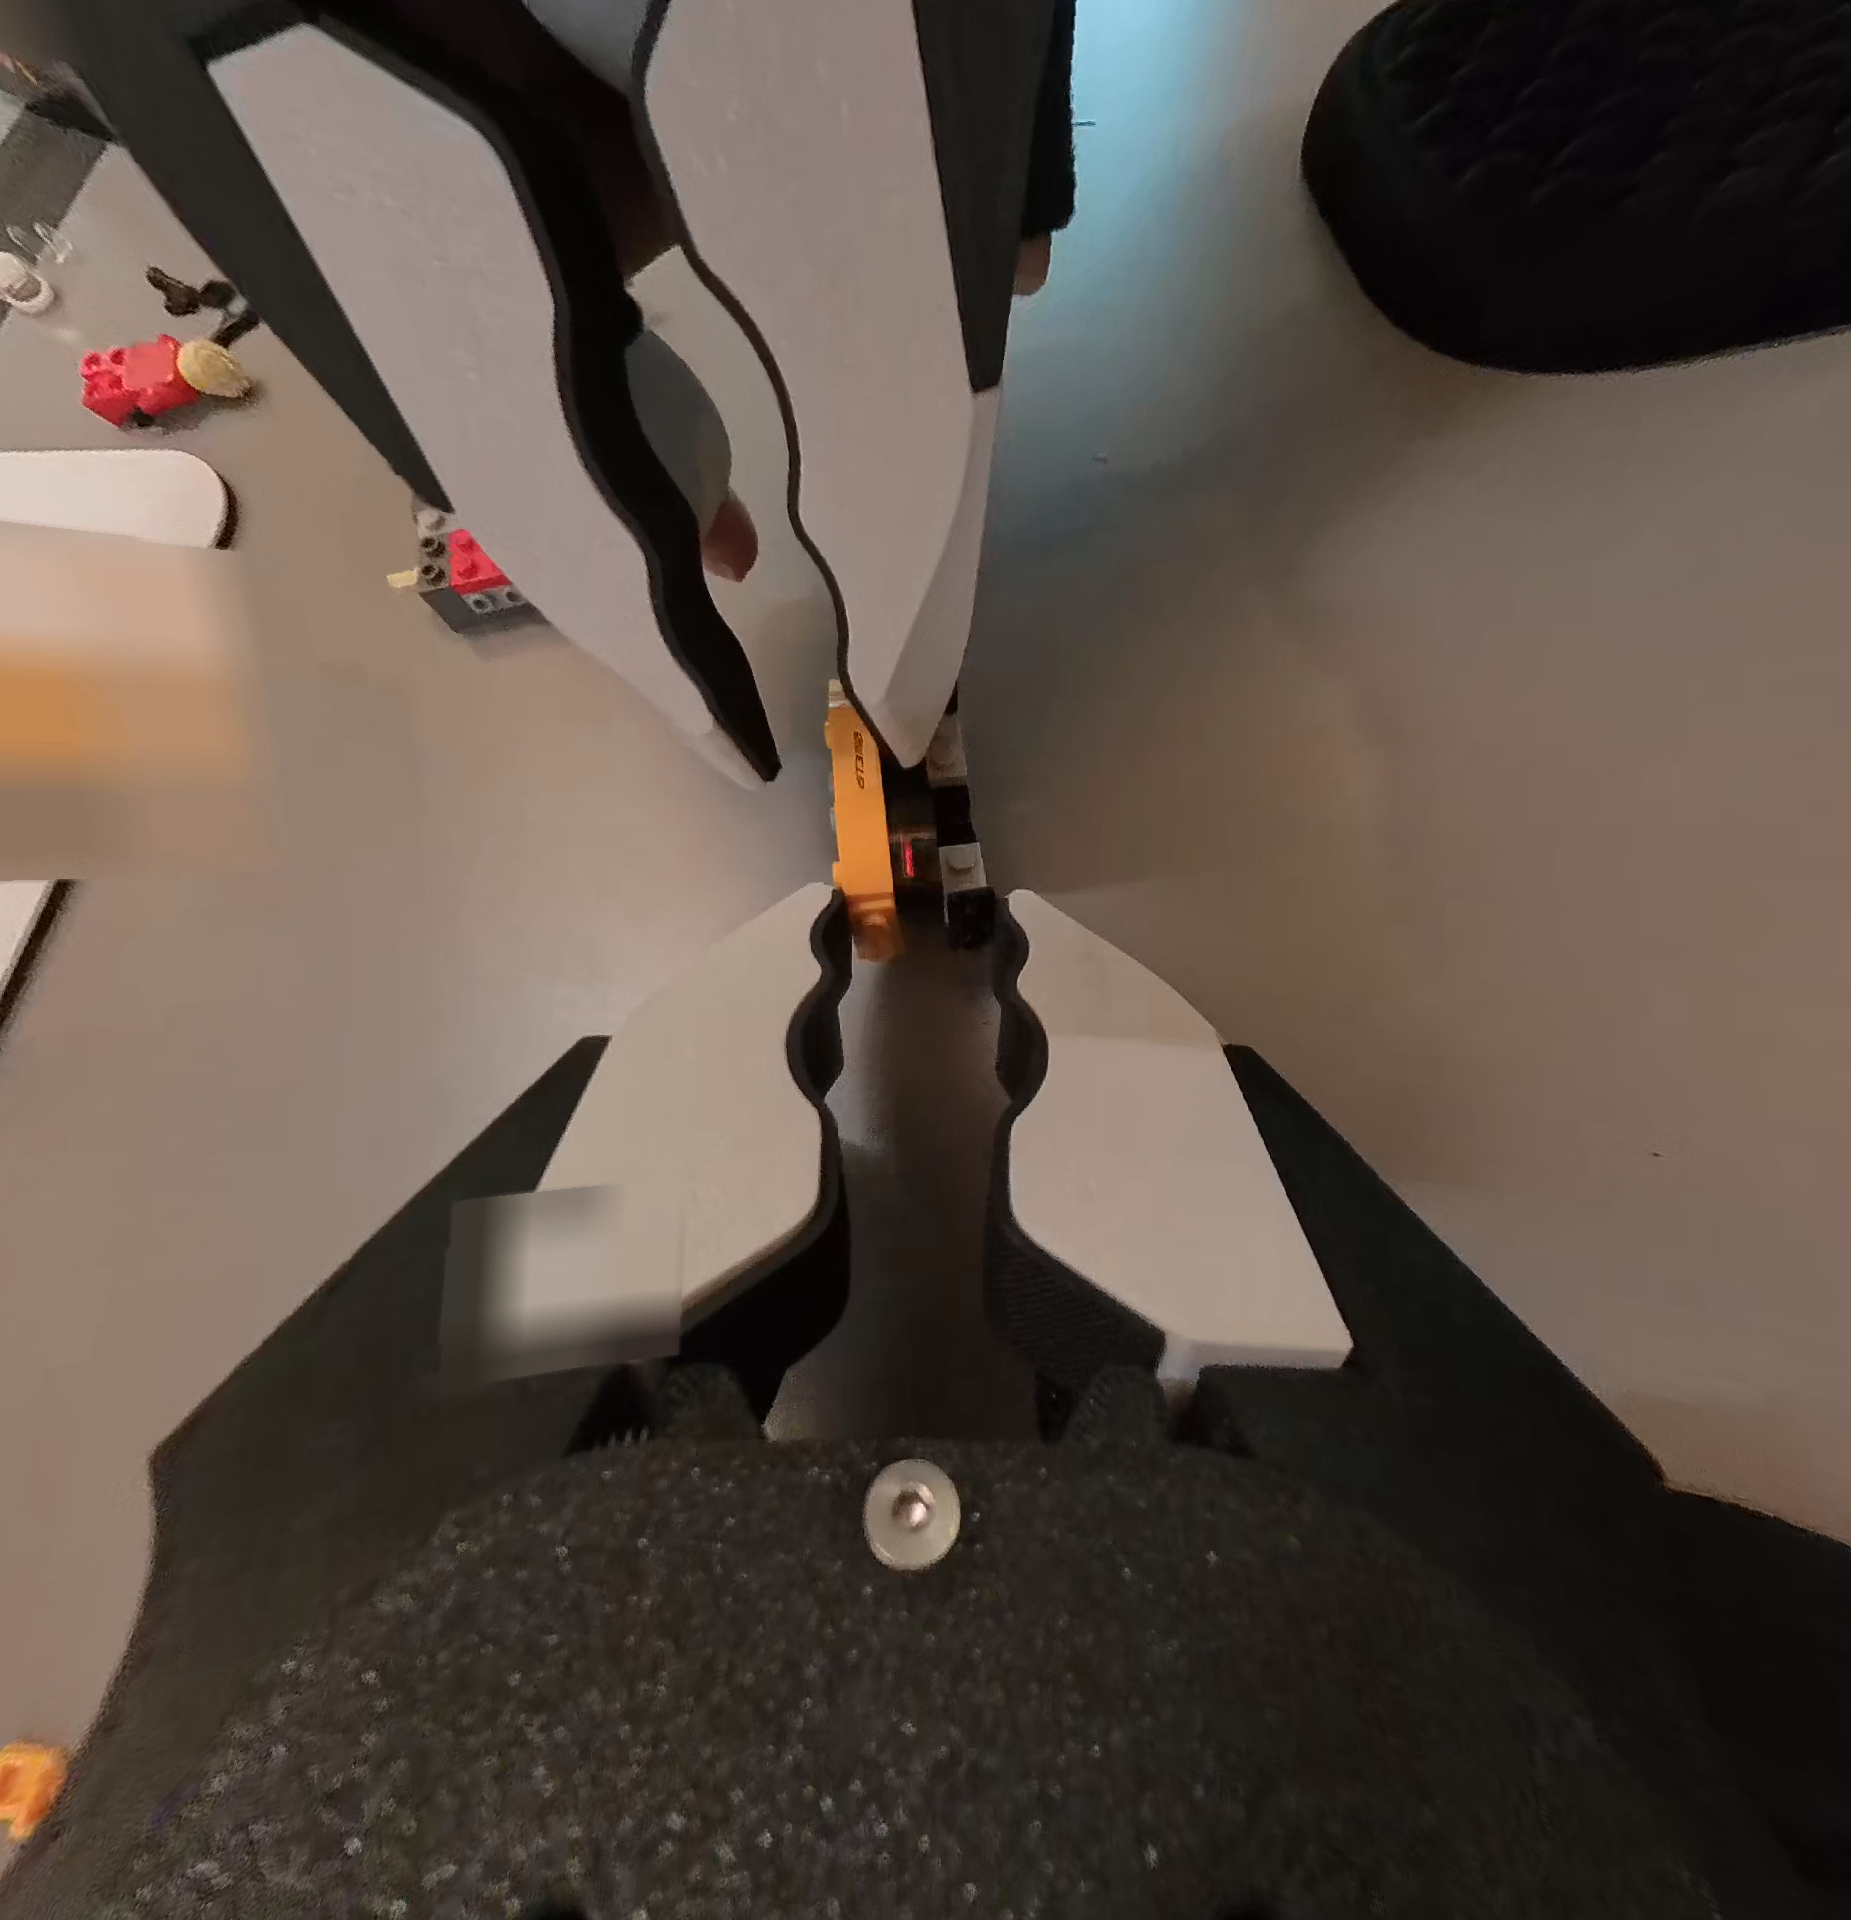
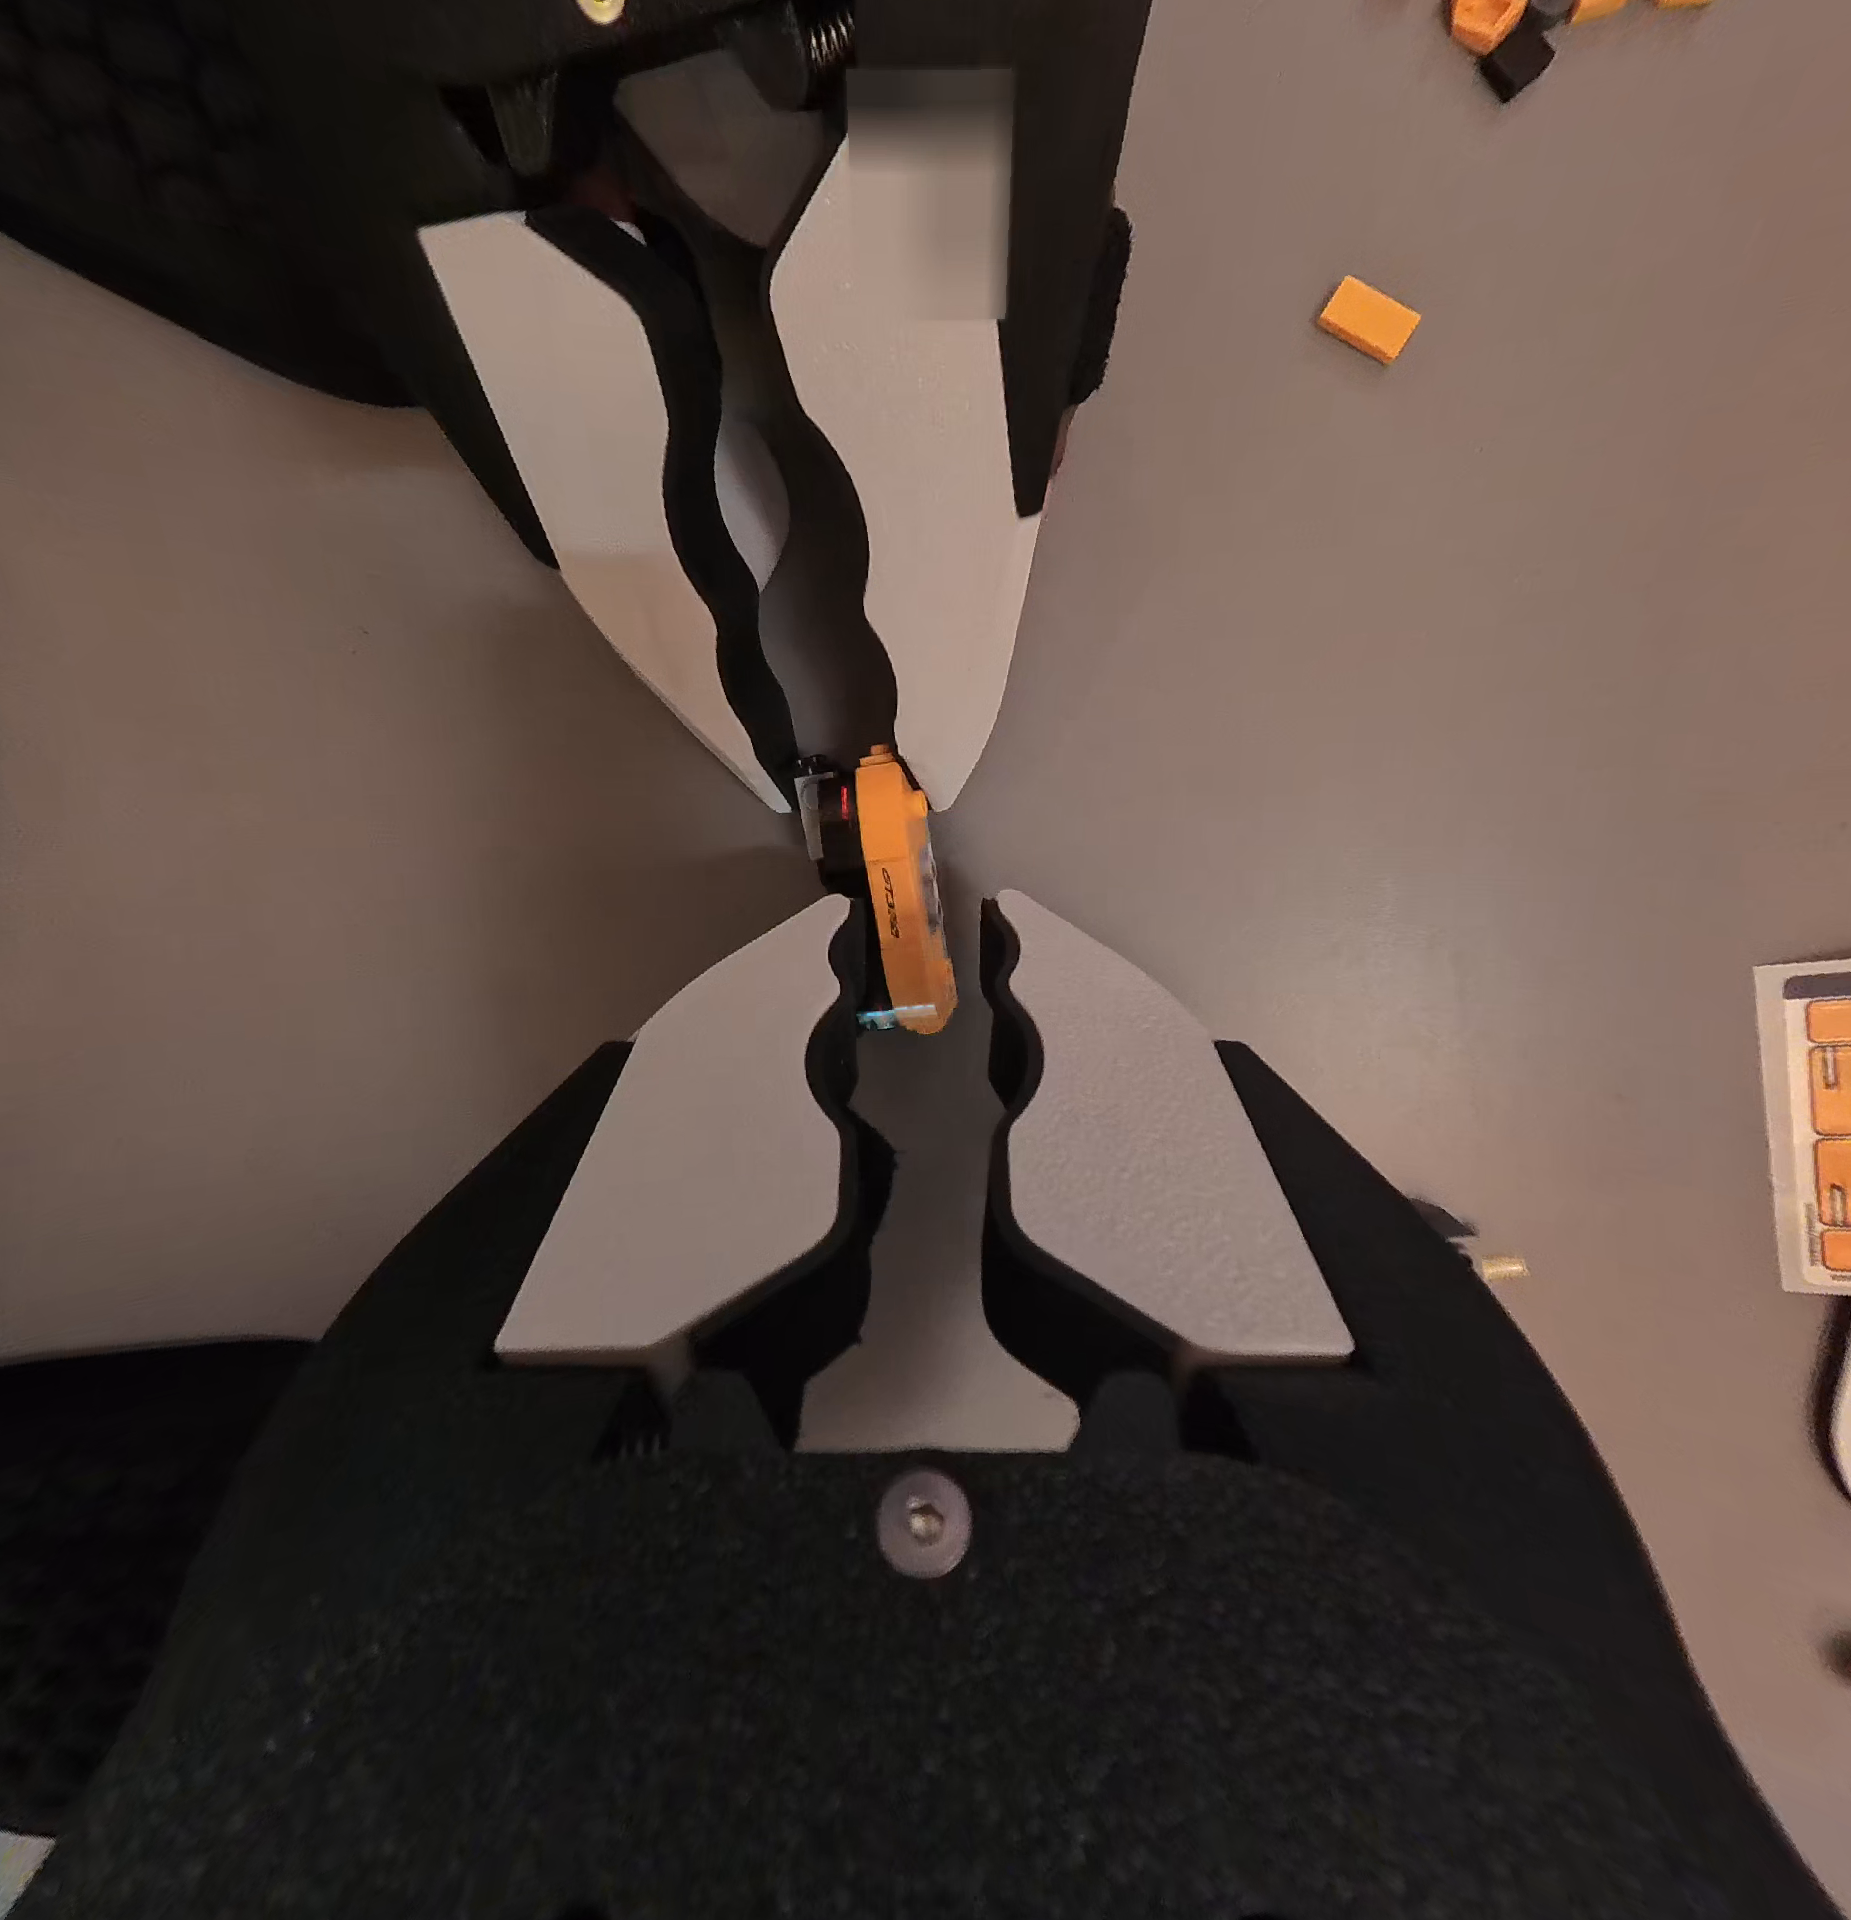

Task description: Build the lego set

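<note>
A small orange and black lego assembly (image 1: 905, 842) hangs above the grey table (image 1: 1420, 831) between the two grippers, which meet tip to tip. My left gripper (image 1: 921, 904) is shut on its near end, with the orange side and the black side between its fingertips. In the right wrist view the left gripper (image 2: 861, 800) comes in from above and clamps the assembly (image 2: 885, 883). My right gripper (image 2: 919, 909) has its jaws narrowly apart around the orange end. The orange end lies against the left finger, with a slit of table showing beside the right finger. The right gripper also shows in the left wrist view (image 1: 833, 758).
On the table at far left lie a red piece with a tan round part (image 1: 157, 379), a red and grey sub-assembly (image 1: 469, 582), small black parts (image 1: 194, 296) and an orange piece (image 1: 17, 1787). An orange tile (image 2: 1368, 317), loose orange and black pieces (image 2: 1503, 42) and a sticker sheet (image 2: 1835, 1132) lie to the right. The tips of both grippers are at nearly the same place.
</note>
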Demonstrator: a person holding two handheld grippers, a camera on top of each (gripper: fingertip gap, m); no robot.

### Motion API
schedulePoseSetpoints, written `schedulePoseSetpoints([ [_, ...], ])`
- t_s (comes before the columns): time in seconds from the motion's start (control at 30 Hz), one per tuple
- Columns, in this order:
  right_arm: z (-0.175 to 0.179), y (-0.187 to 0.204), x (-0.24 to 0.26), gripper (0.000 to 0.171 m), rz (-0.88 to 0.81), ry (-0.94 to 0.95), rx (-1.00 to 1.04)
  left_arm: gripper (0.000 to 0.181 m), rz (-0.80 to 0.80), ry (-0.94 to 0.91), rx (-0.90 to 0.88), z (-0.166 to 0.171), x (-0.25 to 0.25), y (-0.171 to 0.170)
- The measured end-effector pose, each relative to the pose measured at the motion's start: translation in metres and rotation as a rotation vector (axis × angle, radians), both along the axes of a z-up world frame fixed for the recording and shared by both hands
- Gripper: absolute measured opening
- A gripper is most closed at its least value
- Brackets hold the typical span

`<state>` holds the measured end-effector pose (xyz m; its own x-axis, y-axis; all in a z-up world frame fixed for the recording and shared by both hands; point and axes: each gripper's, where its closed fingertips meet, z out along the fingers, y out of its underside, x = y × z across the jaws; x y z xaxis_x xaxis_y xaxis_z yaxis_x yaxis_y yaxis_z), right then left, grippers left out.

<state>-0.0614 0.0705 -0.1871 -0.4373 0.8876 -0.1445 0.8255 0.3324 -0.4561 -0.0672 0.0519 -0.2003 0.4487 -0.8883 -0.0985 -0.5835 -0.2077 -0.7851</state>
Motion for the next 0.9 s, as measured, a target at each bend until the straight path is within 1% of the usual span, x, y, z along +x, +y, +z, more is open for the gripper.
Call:
schedulePoseSetpoints([
  [0.23, 0.008, -0.002, 0.006, 0.023, -0.015, 0.041, -0.077, 0.025, -0.040, -0.022, -0.063, -0.002, 0.002, -0.009],
  [0.4, 0.004, -0.012, 0.009, 0.034, -0.014, 0.019, -0.208, 0.025, -0.069, -0.038, -0.046, 0.001, 0.005, -0.012],
  [0.53, 0.005, -0.014, 0.012, 0.037, -0.057, 0.045, -0.352, 0.025, -0.052, -0.095, -0.013, 0.013, 0.003, -0.008],
  [0.6, 0.015, -0.008, 0.011, 0.038, -0.118, 0.123, -0.429, 0.025, -0.029, -0.128, 0.007, 0.020, -0.001, -0.004],
  [0.67, 0.027, 0.001, 0.010, 0.039, -0.217, 0.217, -0.505, 0.025, 0.002, -0.167, 0.030, 0.028, -0.004, 0.001],
  [0.77, 0.039, 0.012, 0.011, 0.047, -0.382, 0.335, -0.611, 0.025, 0.041, -0.199, 0.080, 0.040, -0.008, 0.007],
  [0.9, 0.054, 0.004, 0.005, 0.048, -0.558, 0.414, -0.806, 0.025, 0.079, -0.196, 0.163, 0.052, -0.008, 0.012],
])
